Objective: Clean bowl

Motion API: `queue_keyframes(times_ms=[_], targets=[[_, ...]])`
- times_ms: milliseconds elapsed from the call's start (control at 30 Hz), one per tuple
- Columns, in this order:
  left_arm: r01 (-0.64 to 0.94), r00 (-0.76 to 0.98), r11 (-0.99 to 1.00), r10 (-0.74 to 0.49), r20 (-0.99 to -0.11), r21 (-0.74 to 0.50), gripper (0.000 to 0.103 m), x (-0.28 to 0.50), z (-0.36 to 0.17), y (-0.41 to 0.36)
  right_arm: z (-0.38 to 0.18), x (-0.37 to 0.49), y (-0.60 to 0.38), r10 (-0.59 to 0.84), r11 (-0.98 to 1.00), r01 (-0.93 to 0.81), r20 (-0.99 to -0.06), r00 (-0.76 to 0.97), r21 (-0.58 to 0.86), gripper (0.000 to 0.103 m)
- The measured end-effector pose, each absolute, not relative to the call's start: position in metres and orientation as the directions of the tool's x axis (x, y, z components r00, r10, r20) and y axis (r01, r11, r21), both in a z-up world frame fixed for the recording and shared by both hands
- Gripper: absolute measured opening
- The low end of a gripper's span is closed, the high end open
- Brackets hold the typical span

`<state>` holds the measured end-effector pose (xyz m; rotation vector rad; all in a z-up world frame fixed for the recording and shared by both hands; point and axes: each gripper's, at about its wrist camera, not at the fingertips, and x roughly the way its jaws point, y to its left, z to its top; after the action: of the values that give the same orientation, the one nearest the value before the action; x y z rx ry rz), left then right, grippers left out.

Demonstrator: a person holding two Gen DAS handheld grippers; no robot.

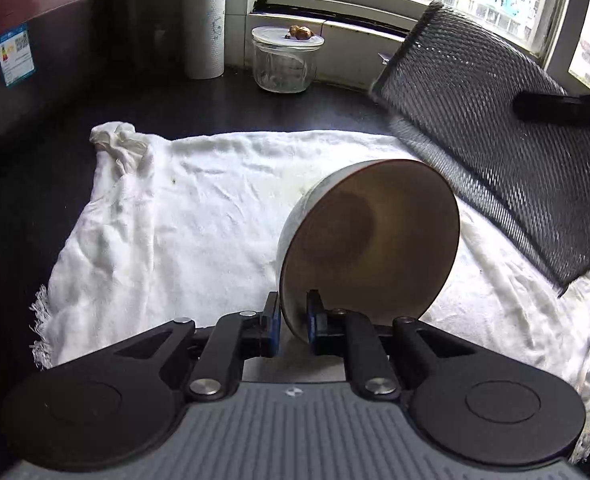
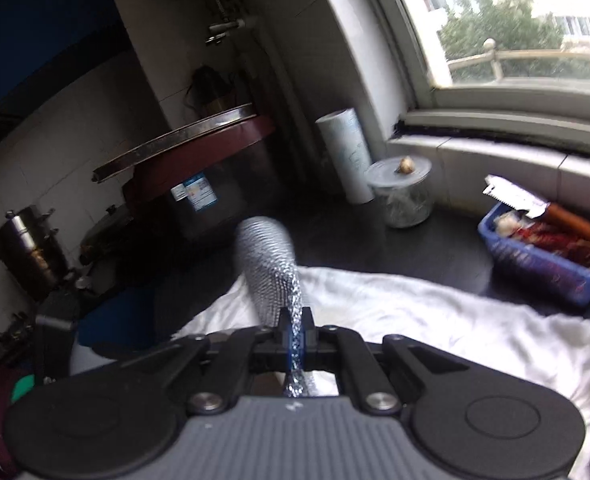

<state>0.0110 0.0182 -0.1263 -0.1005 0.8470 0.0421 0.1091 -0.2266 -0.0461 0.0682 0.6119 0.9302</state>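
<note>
A bowl [image 1: 369, 244] with a white outside and a brownish inside stands tilted on its edge over the white cloth [image 1: 199, 216], its opening facing right. My left gripper [image 1: 294, 314] is shut on the bowl's near rim. A silver mesh scouring cloth [image 1: 491, 152] hangs in the air to the right of the bowl, just above and beside it. My right gripper [image 2: 295, 334] is shut on that mesh cloth [image 2: 269, 272], which stands up from the fingers. The right gripper's dark tip [image 1: 563, 108] shows at the right edge of the left wrist view.
A paper towel roll [image 1: 204, 26] and a lidded glass jar [image 1: 285, 60] stand at the back by the window sill. A blue basket [image 2: 543, 248] of packets sits at the right. A dark appliance [image 2: 199, 184] and a steel pot [image 2: 31, 252] stand at the left.
</note>
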Motion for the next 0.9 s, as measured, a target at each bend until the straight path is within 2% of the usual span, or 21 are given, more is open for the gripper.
queue_keyframes(times_ms=[100, 167, 267, 367, 467, 533, 633, 667, 767, 900], targets=[[-0.068, 0.664, 0.996, 0.000, -0.748, -0.060, 0.012, 0.010, -0.126, 0.015, -0.038, 0.114, -0.225, 0.712, 0.668, -0.708, -0.471, 0.520, 0.229, 0.003], [-0.060, 0.662, 0.997, 0.008, -0.749, -0.043, 0.012, 0.011, -0.127, 0.012, -0.042, 0.118, -0.214, 0.752, 0.591, -0.765, -0.517, 0.409, 0.254, 0.003], [-0.045, 0.663, 0.998, 0.002, -0.749, -0.037, 0.012, 0.011, -0.126, 0.012, -0.056, 0.112, -0.192, 0.739, 0.485, -0.855, -0.609, 0.290, 0.182, 0.005], [-0.036, 0.661, 0.999, -0.005, -0.751, -0.039, 0.012, 0.009, -0.126, 0.013, -0.067, 0.111, -0.185, 0.745, 0.423, -0.879, -0.637, 0.200, 0.219, 0.008], [-0.007, 0.668, 1.000, -0.014, -0.744, -0.025, 0.012, 0.009, -0.127, 0.014, -0.072, 0.112, -0.178, 0.726, 0.394, -0.899, -0.664, 0.176, 0.192, 0.008], [0.034, 0.683, 0.999, -0.011, -0.731, 0.017, 0.012, 0.009, -0.128, 0.014, -0.076, 0.115, -0.175, 0.709, 0.381, -0.909, -0.685, 0.170, 0.169, 0.008], [0.156, 0.728, 0.970, 0.014, -0.685, 0.185, 0.013, 0.006, -0.128, 0.006, -0.082, 0.117, -0.174, 0.689, 0.350, -0.927, -0.707, 0.157, 0.135, 0.008], [0.173, 0.732, 0.964, 0.010, -0.682, 0.200, 0.013, 0.008, -0.128, 0.007, -0.083, 0.118, -0.173, 0.683, 0.339, -0.933, -0.714, 0.152, 0.125, 0.008], [0.202, 0.735, 0.956, -0.003, -0.678, 0.215, 0.014, 0.014, -0.128, 0.010, -0.089, 0.117, -0.169, 0.668, 0.296, -0.951, -0.731, 0.138, 0.091, 0.008], [0.199, 0.714, 0.965, -0.024, -0.700, 0.170, 0.014, 0.021, -0.127, 0.017, -0.097, 0.109, -0.163, 0.661, 0.237, -0.971, -0.739, 0.134, 0.036, 0.008]])
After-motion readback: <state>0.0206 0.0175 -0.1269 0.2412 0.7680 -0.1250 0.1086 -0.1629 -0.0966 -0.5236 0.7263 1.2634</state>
